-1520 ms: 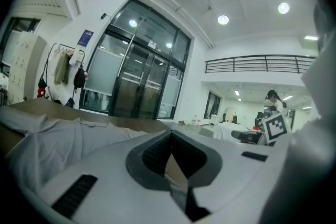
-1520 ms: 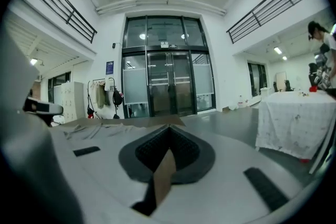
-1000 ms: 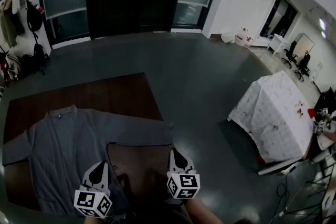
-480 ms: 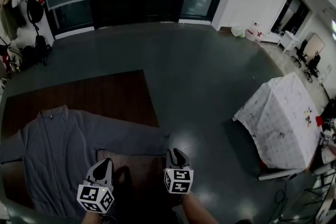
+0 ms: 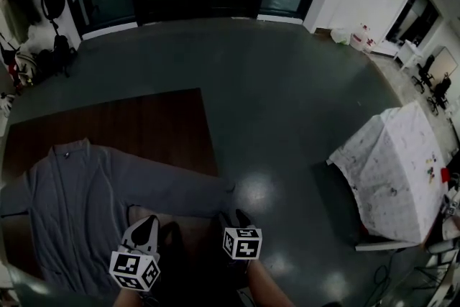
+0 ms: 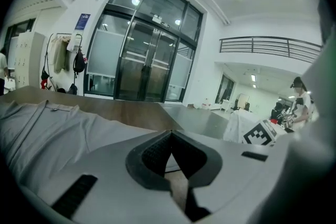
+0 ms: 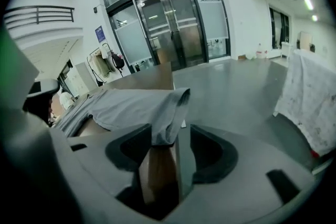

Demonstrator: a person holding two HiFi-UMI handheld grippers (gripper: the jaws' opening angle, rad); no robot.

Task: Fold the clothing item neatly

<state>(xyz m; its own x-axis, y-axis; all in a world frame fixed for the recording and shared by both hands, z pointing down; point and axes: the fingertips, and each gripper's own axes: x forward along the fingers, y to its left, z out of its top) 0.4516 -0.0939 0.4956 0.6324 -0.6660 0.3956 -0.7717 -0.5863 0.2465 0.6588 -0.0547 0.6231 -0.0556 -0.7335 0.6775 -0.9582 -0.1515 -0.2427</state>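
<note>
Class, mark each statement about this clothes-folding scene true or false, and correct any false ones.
1. The grey garment lies spread on the brown surface. True.
2. The left gripper has its jaws wide apart. False: they are together, with nothing between them.
3. The right gripper is clamped on the sleeve end. False: its jaws stand apart and have just been opening; the sleeve end lies at the gap, unpressed.
4. A white-covered object stands on the floor to the right. True.
</note>
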